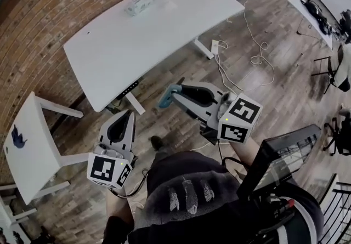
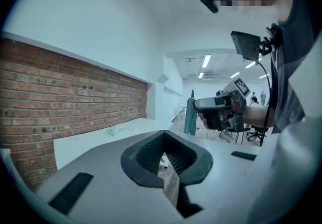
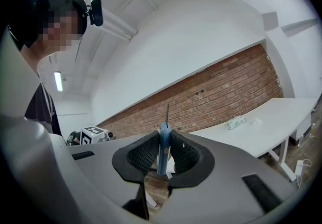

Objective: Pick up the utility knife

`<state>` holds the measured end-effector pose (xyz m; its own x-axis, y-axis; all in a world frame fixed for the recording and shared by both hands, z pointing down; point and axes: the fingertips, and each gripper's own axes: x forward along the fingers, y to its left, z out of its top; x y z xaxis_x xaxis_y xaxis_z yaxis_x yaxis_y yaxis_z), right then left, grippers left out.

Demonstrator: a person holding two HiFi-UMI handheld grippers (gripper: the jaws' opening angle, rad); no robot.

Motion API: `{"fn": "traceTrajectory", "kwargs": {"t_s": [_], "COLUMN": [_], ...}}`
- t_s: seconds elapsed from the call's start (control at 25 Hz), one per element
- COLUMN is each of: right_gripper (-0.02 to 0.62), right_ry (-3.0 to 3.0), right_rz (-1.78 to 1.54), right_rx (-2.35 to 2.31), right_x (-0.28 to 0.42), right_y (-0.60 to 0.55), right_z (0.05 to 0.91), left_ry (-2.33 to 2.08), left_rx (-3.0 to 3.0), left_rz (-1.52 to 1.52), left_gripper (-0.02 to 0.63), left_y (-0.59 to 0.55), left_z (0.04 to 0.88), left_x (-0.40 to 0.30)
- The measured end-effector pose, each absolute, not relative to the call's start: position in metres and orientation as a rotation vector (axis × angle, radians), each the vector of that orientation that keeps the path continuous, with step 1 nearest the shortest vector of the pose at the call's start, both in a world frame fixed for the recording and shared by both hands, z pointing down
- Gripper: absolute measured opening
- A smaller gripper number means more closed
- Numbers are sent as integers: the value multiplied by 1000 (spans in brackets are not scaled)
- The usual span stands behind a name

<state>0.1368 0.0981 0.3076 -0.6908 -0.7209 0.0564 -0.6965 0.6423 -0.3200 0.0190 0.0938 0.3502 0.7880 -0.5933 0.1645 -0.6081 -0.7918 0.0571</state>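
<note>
Plainly, the right gripper (image 3: 162, 161) was clamped on the utility knife (image 3: 163, 147), which stood upright between its pads (teal handle, thin blade out at the top). The left gripper (image 2: 163, 160) had its jaws closed, with nothing between them. Both hung in the air above the wooden floor (image 1: 274, 100), the knife well clear of the white table (image 1: 148, 34) by the brick wall (image 1: 49, 7).

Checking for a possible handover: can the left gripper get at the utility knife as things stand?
Probably yes: the utility knife juts from the right gripper with open air between, but the left gripper is shut and must open.
</note>
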Motion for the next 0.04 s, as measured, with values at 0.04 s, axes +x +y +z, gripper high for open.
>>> {"fn": "traceTrajectory", "kwargs": {"t_s": [0.04], "right_gripper": [72], "right_ry": [2762], "right_rz": [-502], "right_rx": [-1201], "right_x": [150], "right_y": [110], "right_z": [306], "left_ry": [-957], "left_rx": [2879], "left_rz": [213], "left_gripper": [-3], "left_y": [106], "left_z": [347], "left_x": [32]}}
